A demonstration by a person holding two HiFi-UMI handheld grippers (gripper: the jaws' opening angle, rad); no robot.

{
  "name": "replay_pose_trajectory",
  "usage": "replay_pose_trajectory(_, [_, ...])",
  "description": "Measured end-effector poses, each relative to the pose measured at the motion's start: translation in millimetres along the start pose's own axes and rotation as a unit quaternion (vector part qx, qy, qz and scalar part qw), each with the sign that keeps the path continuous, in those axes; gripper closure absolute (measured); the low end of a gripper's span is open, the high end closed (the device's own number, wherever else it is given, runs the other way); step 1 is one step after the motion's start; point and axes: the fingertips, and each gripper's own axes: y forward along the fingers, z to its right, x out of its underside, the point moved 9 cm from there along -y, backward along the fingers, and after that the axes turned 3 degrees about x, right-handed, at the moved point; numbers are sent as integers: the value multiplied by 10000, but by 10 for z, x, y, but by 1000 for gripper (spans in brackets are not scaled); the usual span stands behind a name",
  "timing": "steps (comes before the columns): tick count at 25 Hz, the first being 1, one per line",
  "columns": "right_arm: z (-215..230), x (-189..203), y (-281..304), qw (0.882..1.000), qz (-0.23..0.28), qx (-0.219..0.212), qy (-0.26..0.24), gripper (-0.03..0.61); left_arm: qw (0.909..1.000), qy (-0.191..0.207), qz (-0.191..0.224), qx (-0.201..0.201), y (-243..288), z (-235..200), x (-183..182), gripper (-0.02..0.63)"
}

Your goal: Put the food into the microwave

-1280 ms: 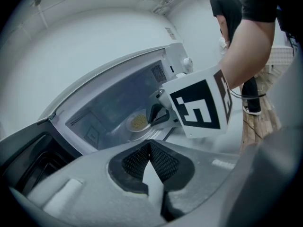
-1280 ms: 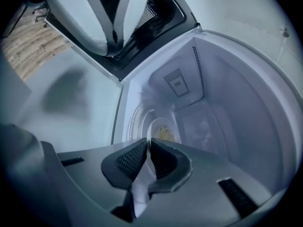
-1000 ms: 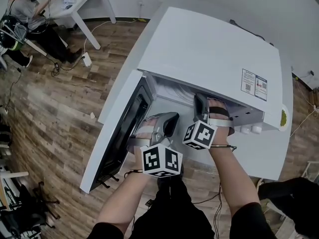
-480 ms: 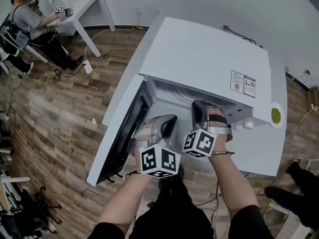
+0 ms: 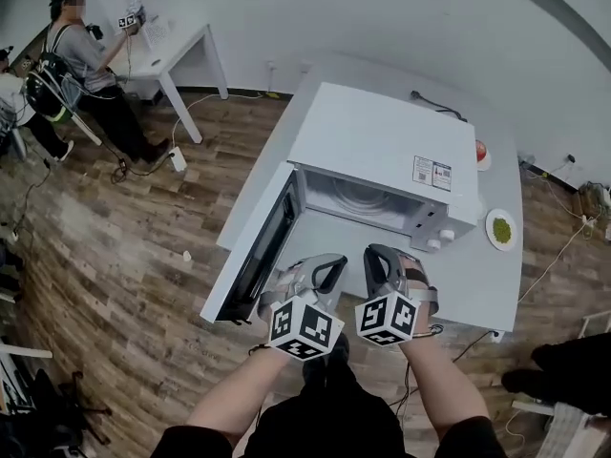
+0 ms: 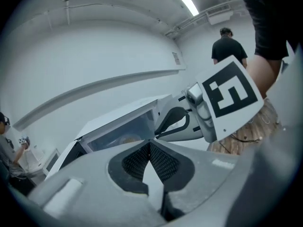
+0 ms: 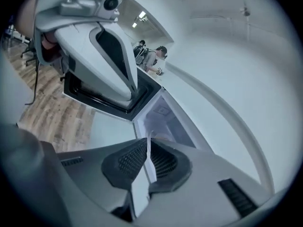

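The white microwave (image 5: 382, 151) stands on a white table (image 5: 477, 294) with its door (image 5: 253, 251) swung open to the left. A pale round shape (image 5: 363, 198) lies on the cavity floor; I cannot tell what is on it. A small plate of green food (image 5: 501, 229) sits on the table right of the microwave. My left gripper (image 5: 329, 263) and right gripper (image 5: 380, 256) hover side by side in front of the open cavity, clear of it. The left gripper's (image 6: 149, 144) pads meet with nothing between them. The right gripper's (image 7: 147, 140) jaws are closing, tips together and empty.
A red object (image 5: 480, 151) sits at the table's back right. Cables (image 5: 434, 103) run behind the microwave. People stand at a white desk (image 5: 177, 41) at the far left. The floor (image 5: 115, 256) is wood planks.
Both grippers have drawn back from the microwave's mouth and risen. The head view has pulled away, so the whole microwave and the green plate now show.
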Motion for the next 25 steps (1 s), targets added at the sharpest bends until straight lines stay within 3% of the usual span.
replay_pose_trajectory(7, [-76,-152,-989,9958,212,-184,868,552,9966,-648,414,287,-596,311,-155,606])
replay_pose_trajectory(15, [-44,-95,-1779,9844,578,-66,1661,555,9930,-850,707,421,-1131,480,-338,606])
replay_pose_trajectory(17, [10,-31,-1946,9765,717,-79,2031,557,9919,-915,777,427,-1220,506,-410,606])
replay_pose_trajectory(21, [152,203,-2275,9484,1010,-221,2997,560,9896,-1028,936,375,-1320,645,-582,606])
replay_pose_trajectory(25, [271,441,-2599,9350,1103,-203,3364,561,9872,-1076,1113,375,-1354,857,-790,606])
